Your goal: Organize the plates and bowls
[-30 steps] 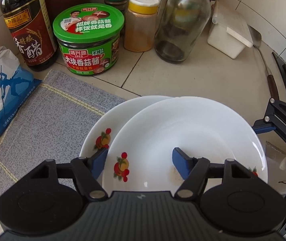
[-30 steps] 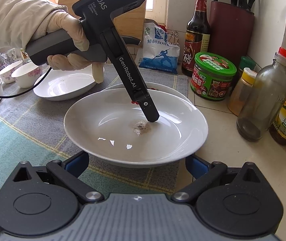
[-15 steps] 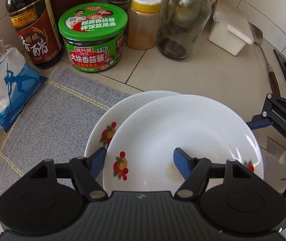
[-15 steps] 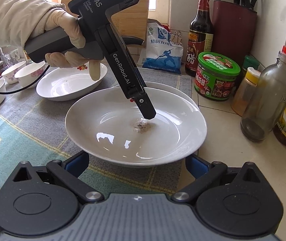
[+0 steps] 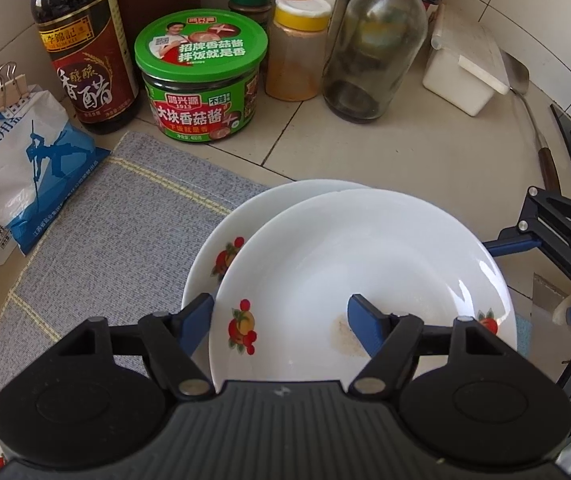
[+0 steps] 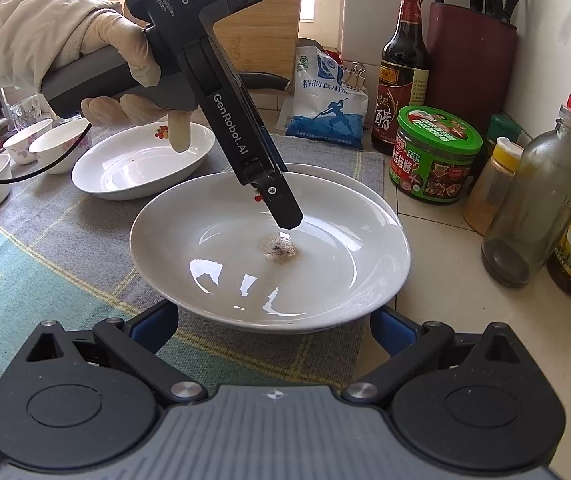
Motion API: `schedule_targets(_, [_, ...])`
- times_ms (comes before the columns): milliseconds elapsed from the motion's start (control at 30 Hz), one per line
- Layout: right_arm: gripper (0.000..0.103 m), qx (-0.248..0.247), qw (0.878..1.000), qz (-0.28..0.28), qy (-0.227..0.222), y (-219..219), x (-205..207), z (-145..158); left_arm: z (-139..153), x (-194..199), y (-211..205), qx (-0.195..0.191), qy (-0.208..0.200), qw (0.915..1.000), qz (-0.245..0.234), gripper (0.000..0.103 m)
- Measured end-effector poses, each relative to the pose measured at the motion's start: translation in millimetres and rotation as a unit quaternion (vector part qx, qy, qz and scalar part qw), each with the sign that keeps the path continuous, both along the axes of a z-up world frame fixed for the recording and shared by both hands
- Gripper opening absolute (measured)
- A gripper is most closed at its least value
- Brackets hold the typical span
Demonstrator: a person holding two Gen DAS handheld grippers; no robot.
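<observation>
The white, fruit-printed ceramic top plate [image 5: 357, 264] rests on a matching lower plate [image 5: 221, 240] on the grey woven mat [image 5: 97, 224]. The left tool [image 5: 281, 320] straddles its near rim, jaws apart, pads off it. The right tool [image 6: 273, 324] stands open, just short of the rim. Its casing reads "GenRobot.AI" and "DAS".

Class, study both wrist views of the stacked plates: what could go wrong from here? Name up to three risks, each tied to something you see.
1. The top plate sits off-centre on the lower plate; it may slide or rock.
2. The left gripper straddles the top plate's rim with one finger inside, jaws opening; lifting away could snag the rim.
3. The top plate's edge overhangs the mat near the jar and glass bottle; a shove might knock them.
</observation>
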State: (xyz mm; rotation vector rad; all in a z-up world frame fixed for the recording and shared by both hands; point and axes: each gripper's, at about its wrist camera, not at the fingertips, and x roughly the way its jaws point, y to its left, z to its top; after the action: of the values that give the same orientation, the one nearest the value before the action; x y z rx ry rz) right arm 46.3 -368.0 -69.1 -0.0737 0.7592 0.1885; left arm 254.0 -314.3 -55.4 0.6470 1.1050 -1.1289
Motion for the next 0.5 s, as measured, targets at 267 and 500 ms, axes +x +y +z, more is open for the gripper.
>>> schedule_targets(267, [0.103, -0.003, 1.000, 0.001, -0.003, -0.7, 1.0, -0.9, 6.5, -0.2, 2.8, 0.002, -0.010, 0.9999, 0.006, 0.073])
schedule_targets(500, [0.103, -0.009, 1.000, -0.005, -0.006, -0.6, -0.4, 0.1, 11.6, -2.2, 3.5, 0.005, -0.023, 0.9996, 0.011, 0.074])
